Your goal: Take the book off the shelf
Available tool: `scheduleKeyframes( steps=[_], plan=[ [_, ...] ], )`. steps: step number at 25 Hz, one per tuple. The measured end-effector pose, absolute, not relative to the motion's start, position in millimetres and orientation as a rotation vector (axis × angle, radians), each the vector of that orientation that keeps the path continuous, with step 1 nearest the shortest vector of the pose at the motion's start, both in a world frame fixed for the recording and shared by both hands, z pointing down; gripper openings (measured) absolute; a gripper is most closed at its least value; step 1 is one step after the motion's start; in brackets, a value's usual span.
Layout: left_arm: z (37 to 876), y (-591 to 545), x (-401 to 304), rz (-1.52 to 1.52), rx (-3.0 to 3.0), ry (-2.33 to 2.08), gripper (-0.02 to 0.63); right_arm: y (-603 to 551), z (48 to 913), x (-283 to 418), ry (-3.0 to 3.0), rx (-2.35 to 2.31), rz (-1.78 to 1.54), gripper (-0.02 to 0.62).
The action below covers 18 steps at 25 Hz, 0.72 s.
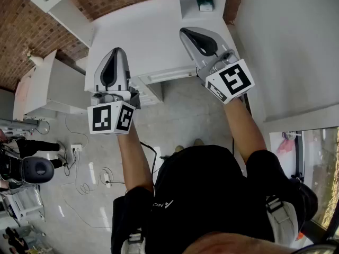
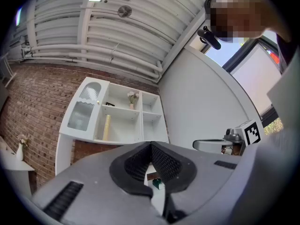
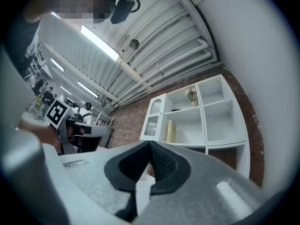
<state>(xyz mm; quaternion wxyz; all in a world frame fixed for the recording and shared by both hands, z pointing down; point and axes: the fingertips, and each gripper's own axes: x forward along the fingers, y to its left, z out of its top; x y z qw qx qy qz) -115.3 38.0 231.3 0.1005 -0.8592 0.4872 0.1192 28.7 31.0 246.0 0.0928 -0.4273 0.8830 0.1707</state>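
Both grippers are held out ahead of the person, above a white desk (image 1: 143,33), as recorded in the head view.

Left gripper (image 2: 151,145): jaws clenched, tips met, nothing gripped between them.

Right gripper (image 3: 150,145): jaws likewise pressed together at the tips, nothing held.

Book (image 2: 107,127): cream-coloured and standing upright in the white shelf unit (image 2: 142,123), which is fixed to a brick wall (image 2: 33,102). In the left gripper view it is seen left of centre, in the lower compartment of the unit's middle column, close to that compartment's left side. In the right gripper view the same book is seen just right of centre, in the same compartment. It is well apart from both grippers and is touched by neither.

A small vase with a sprig (image 2: 131,97) is noted in the compartment directly above the book. The unit's left column is closed by an arched glazed door (image 2: 84,108).

A small green object (image 1: 205,2) is noted in a white cubby at the top edge of the head view, right of centre. It is too small to be identified.
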Motion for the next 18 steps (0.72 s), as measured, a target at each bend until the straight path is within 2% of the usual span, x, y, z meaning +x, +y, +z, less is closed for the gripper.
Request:
scheduleKeyframes(
  steps=[18],
  plan=[
    [216.5, 0.2, -76.6, 0.341, -2.436, 1.545, -0.002, 20.3, 252.4, 77.4, 2.603, -1.182, 0.482, 0.001]
  ],
)
